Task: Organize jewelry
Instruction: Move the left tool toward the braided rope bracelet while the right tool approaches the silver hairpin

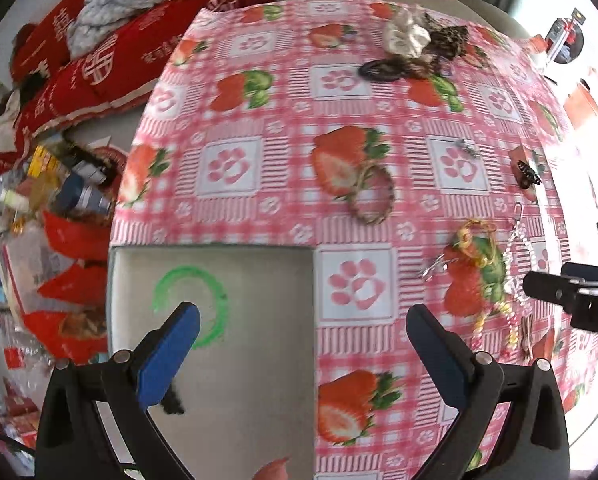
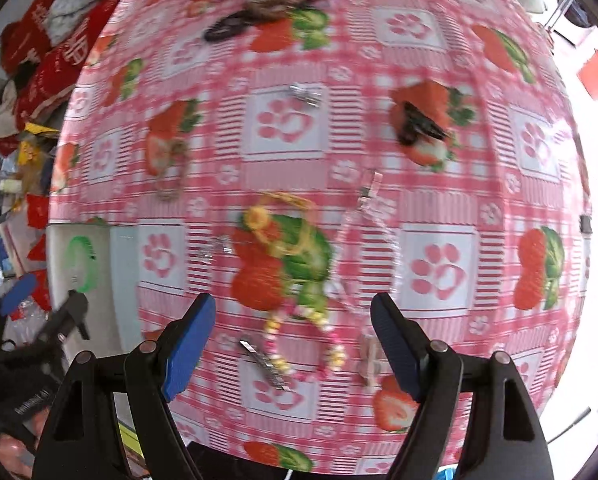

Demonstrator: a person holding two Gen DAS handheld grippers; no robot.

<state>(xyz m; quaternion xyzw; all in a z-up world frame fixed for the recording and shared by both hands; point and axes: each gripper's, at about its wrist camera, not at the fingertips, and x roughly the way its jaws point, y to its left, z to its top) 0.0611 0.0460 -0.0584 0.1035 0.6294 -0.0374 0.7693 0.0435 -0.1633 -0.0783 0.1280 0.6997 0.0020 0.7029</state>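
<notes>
- Left gripper (image 1: 303, 320): jaws standing wide, nothing between them, pointing steeply down over the near-left corner of the counter, where a white tray (image 1: 259, 360) marked with a green ring (image 1: 195, 304) is sitting flush against the strawberry-print tablecloth (image 1: 259, 120). A small dark item (image 1: 173, 402) is lying in the tray beside the left finger; what it is cannot be told.
- Right gripper (image 2: 293, 316): jaws wide and empty, hovering above a cluster of loose jewelry; both views are blurring.
- Jewelry awaiting sorting: a yellow chain bracelet (image 2: 283, 220), a pastel beaded bracelet (image 2: 299, 332), a clear bead loop (image 2: 363, 240), a silver hair clip (image 2: 265, 362), and, farther off, a braided bracelet (image 1: 373, 196), a dark butterfly clip (image 2: 419, 124) and a pile of scrunchies (image 1: 415, 40).
- Judged step: the right gripper is selecting its next piece.
- Doing it well: centring the jaws on one piece only, since the beaded bracelet, chain and clip are lying touching or just beside one another; descending squarely; closing on a strand, not the cloth; lifting clear before crossing to the tray.
</notes>
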